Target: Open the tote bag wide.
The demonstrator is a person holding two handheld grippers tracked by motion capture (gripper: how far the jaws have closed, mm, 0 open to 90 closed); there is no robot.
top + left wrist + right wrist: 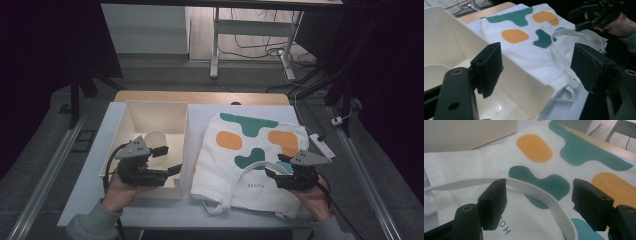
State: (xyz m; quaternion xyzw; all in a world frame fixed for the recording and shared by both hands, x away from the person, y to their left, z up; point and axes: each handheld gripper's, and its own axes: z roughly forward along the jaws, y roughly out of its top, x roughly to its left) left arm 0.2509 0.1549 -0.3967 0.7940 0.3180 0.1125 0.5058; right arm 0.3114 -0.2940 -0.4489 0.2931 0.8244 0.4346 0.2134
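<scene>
A white tote bag (250,150) printed with green and orange blobs lies flat on the right half of the table. Its strap handle (544,195) arcs up between the open jaws of my right gripper (541,197), without the pads pressing on it. In the high view my right gripper (275,167) hovers over the bag's near right part. My left gripper (169,160) stands open above the front of a cream open box (132,115). In the left gripper view the box wall (524,82) runs between the open jaws of my left gripper (539,66), with the bag (524,50) beyond.
A pale round object (156,140) sits inside the box. A wooden strip (200,96) borders the white table (100,190) at the back, and a white power strip (322,145) lies at its right edge. The other hand's gripper (596,15) shows far off.
</scene>
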